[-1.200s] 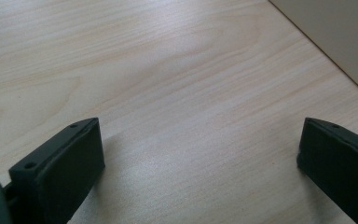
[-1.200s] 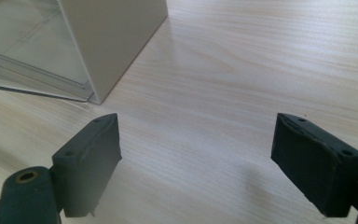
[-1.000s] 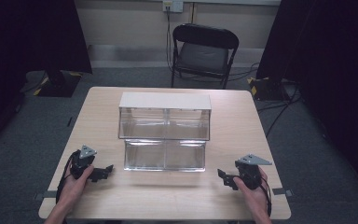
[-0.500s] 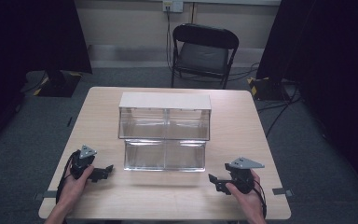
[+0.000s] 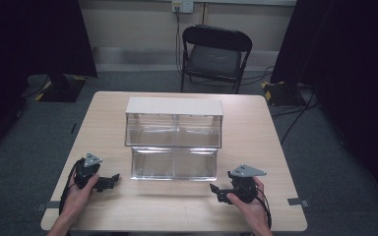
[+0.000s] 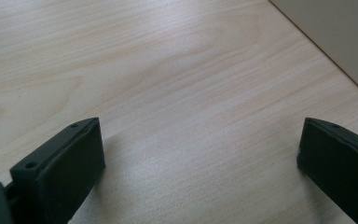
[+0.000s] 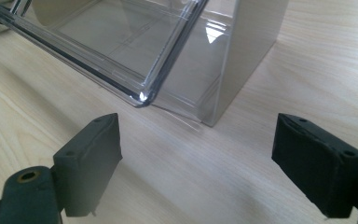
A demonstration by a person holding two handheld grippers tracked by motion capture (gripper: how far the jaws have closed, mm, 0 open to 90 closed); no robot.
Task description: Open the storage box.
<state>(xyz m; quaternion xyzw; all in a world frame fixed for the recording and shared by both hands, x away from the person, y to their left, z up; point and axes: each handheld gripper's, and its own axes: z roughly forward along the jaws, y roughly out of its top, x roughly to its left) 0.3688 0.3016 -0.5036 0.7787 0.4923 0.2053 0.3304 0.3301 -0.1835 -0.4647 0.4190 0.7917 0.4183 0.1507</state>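
Note:
A clear two-tier plastic bin unit [image 5: 173,136] with a white top stands mid-table; its lower right corner [image 7: 200,88] lies just ahead of my right gripper. My left gripper [image 5: 109,181] rests low on the table at the front left, open, with bare wood between its jaws [image 6: 200,154]. My right gripper [image 5: 217,191] sits at the front right, angled toward the bin unit, open and holding nothing [image 7: 196,163]. A pale corner of the unit [image 6: 335,32] appears at the top right of the left gripper view.
The light wooden table [image 5: 270,137] has bare room on both sides of the bin unit and along the front edge. A black folding chair [image 5: 214,54] stands beyond the far edge. Dark curtains hang at both sides.
My right gripper has slid left and slightly toward the table's front, closer to the bin unit's corner. The left gripper has stayed put.

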